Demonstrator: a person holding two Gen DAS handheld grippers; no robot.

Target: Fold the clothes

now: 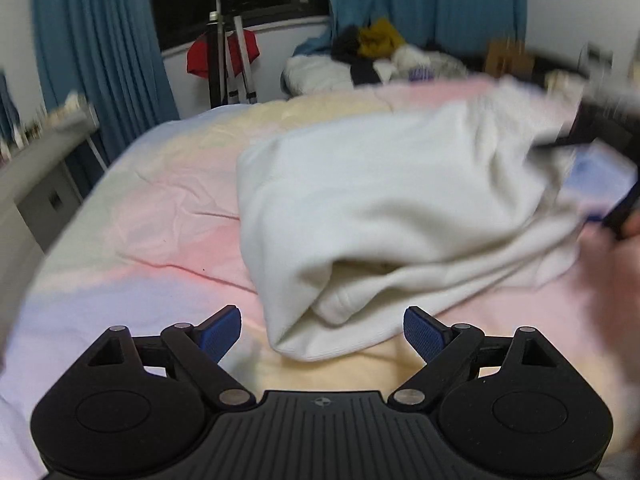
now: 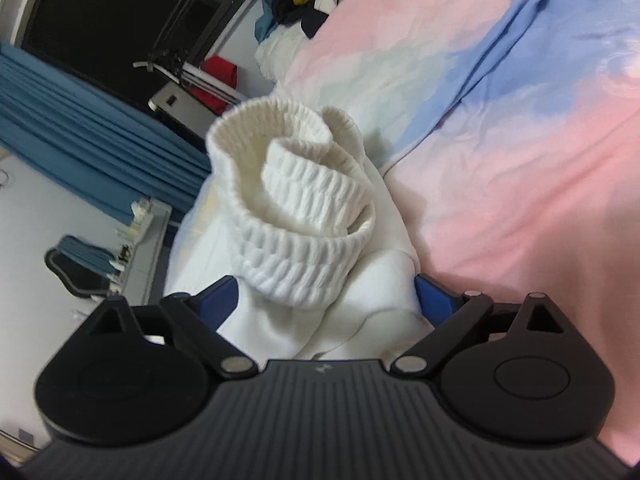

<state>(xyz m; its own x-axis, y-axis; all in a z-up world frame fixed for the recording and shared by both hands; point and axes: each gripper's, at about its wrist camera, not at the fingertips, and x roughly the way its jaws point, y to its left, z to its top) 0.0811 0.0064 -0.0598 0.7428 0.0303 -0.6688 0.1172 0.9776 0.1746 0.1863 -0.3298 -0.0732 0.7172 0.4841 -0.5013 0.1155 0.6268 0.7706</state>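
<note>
Your left gripper (image 1: 322,334), jaws wide and empty, sits just short of the white garment's (image 1: 384,200) near folded edge, while your right gripper (image 2: 326,300) clamps its ribbed-cuff end.

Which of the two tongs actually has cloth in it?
The right tongs: the white garment's ribbed cuff sits bunched between its blue pads. The left tongs gape with nothing between them.

Both wrist views, angled down, share the bed (image 1: 168,216)
</note>
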